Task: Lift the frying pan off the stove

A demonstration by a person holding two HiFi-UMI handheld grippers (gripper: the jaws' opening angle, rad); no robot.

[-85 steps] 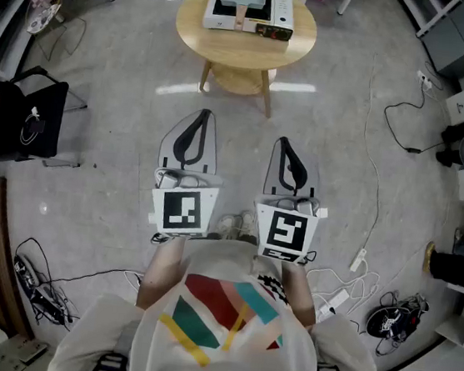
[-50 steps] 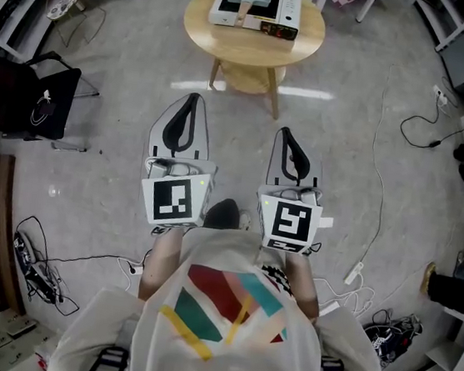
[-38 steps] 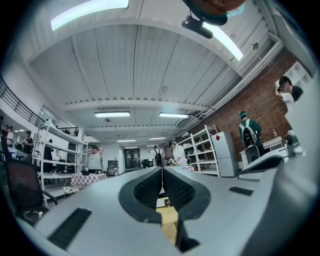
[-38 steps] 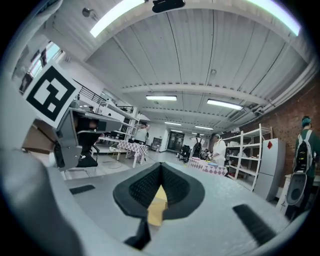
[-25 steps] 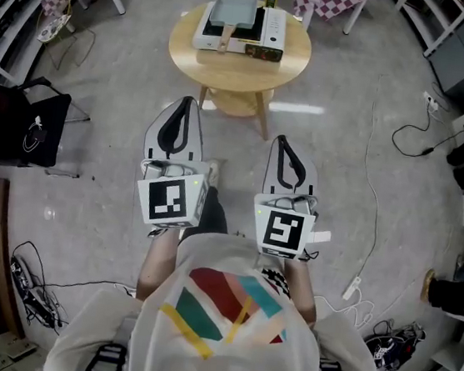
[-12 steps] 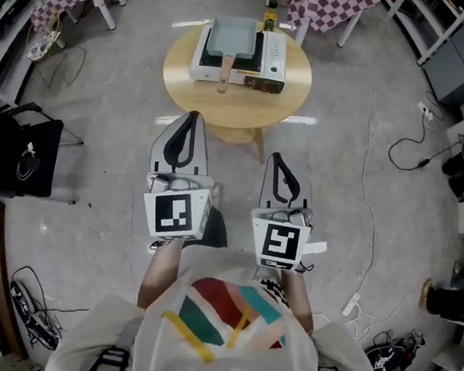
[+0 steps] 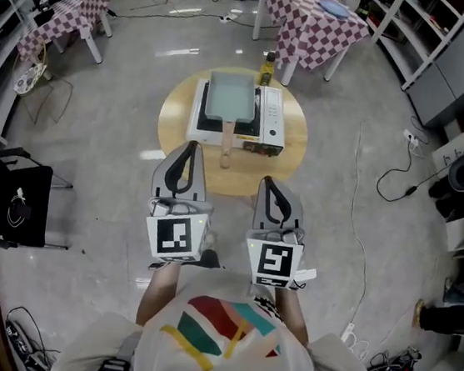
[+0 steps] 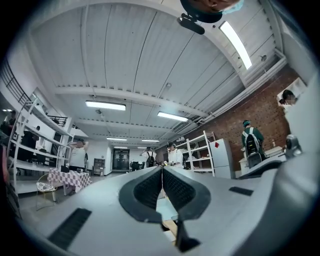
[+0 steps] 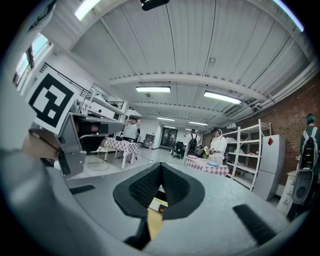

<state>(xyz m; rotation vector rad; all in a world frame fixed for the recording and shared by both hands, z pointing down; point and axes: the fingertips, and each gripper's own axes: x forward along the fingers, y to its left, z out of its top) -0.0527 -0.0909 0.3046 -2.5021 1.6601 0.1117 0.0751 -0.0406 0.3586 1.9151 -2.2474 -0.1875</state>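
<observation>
I see a round wooden bench standing on the glossy grey floor. A white stove lies flat across the bench's middle. A small bottle stands upright at the far rim, just beside the stove.

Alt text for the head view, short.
From above, a person points the shut left gripper and right gripper at a round wooden table holding a portable stove with a rectangular frying pan on it, its wooden handle toward the person. A bottle stands behind the stove.
</observation>
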